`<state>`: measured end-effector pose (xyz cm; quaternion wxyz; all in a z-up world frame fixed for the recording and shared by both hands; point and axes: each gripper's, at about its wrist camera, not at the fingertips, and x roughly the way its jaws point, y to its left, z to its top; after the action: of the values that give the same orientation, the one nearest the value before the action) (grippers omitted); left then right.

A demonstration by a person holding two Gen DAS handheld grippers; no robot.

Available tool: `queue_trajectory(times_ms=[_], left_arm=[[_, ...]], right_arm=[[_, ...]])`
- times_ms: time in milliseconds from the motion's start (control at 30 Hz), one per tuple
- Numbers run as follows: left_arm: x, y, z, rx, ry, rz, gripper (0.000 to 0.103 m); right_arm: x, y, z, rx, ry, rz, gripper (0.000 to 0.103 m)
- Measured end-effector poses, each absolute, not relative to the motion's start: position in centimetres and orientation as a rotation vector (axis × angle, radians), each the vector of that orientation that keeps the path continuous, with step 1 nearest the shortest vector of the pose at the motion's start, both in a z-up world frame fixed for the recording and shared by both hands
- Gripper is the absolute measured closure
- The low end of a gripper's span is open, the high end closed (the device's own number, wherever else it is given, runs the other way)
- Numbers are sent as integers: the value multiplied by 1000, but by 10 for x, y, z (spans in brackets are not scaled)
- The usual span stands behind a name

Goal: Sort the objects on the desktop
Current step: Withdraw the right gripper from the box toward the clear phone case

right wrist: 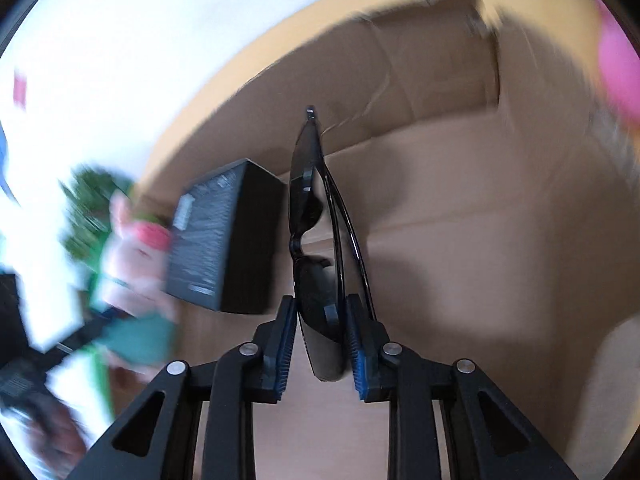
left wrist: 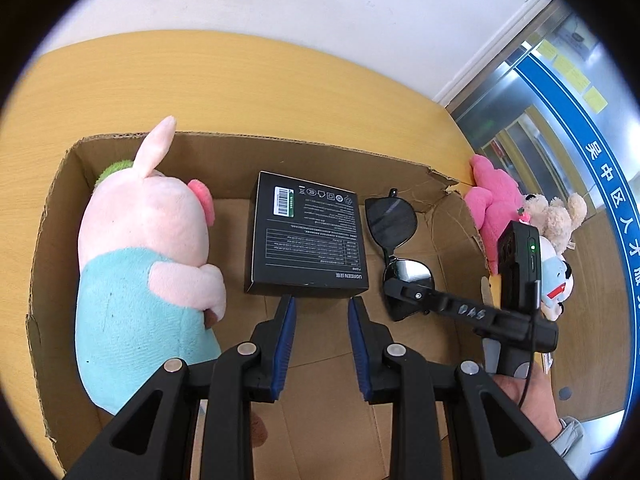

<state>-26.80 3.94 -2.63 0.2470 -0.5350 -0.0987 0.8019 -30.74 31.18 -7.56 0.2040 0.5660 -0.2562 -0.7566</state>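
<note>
A cardboard box (left wrist: 60, 184) sits on the yellow desk. Inside lie a pink pig plush in teal clothes (left wrist: 148, 248), a black product box (left wrist: 306, 248) and black sunglasses (left wrist: 394, 232). My left gripper (left wrist: 322, 304) is open and empty just in front of the black box. My right gripper (right wrist: 322, 312) is shut on the sunglasses (right wrist: 316, 220), holding them edge-on over the box floor; it also shows in the left wrist view (left wrist: 404, 292). The right wrist view is blurred; the black box (right wrist: 220, 236) and pig (right wrist: 136, 248) lie to its left.
Outside the box's torn right wall (left wrist: 452, 200) sit a bright pink plush (left wrist: 494, 204), a beige bear plush (left wrist: 556, 216) and a white-and-blue plush (left wrist: 558, 280). A wall and glass doors stand beyond the desk.
</note>
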Motion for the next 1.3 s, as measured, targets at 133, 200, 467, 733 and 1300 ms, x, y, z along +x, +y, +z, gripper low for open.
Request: queue_trajectory(times_ms=[133,200,467,733,1300], left_arm=[[-268,41,-29,-1469,-268,2185,77],[-268,42,-29,-1471,-261,2184,77],[-267,47,-30,-1476,-264,2177,77],[-263,44,-28,-1467,-259,2184,77],[-105,-5,7,-1228,34,2435,41]], right_arm=[[-307,328,-93,1539,-1008,-1978,80],[-302,325,-90,1544,-1009,-1989,77],[-297,312,-50,1554,-695,-2263,20],[-275,276,-7,1488,-206,-2465,19],[-96,289,43,1214,51,-2385,7]])
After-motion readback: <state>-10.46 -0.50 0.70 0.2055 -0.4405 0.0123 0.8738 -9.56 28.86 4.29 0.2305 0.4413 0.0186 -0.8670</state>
